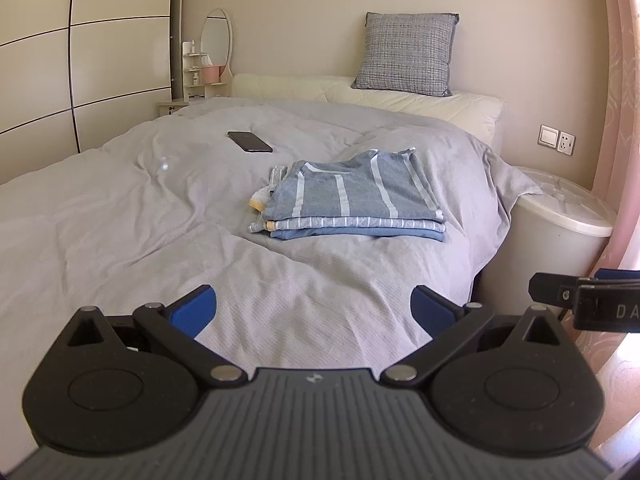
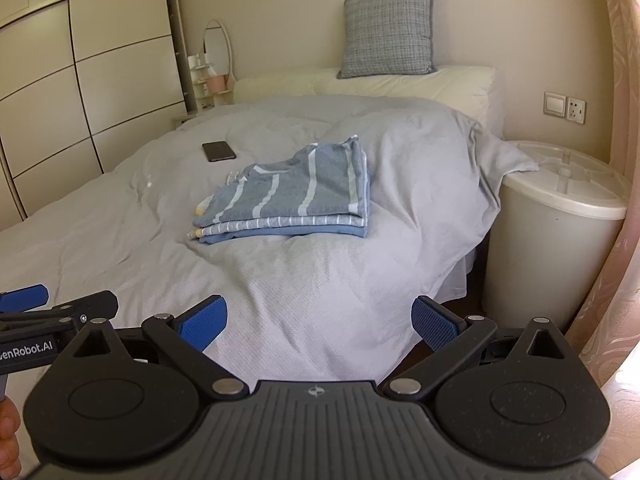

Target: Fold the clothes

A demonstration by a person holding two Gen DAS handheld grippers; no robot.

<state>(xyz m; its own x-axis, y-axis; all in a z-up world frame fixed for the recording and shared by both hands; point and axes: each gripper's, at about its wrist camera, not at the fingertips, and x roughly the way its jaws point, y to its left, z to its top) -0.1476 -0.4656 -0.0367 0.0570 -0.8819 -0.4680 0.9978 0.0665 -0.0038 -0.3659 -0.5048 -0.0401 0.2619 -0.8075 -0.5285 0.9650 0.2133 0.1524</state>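
A stack of folded clothes (image 1: 352, 196) (image 2: 288, 200), blue-grey with white stripes, lies on the grey bedspread (image 1: 120, 220) (image 2: 320, 280) toward the bed's right side. My left gripper (image 1: 314, 310) hovers open over the near part of the bed, well short of the stack, nothing between its blue pads. My right gripper (image 2: 320, 322) is likewise open and empty, near the bed's front right corner. Each gripper shows at the edge of the other's view: the right one (image 1: 580, 296) and the left one (image 2: 36, 312).
A black phone (image 1: 250, 141) (image 2: 218, 151) lies on the bed beyond the stack. A grey cushion (image 1: 408, 54) leans on the wall above cream pillows. A white round bin (image 2: 560, 232) stands by the bed's right side. Wardrobe doors (image 1: 60, 60) fill the left.
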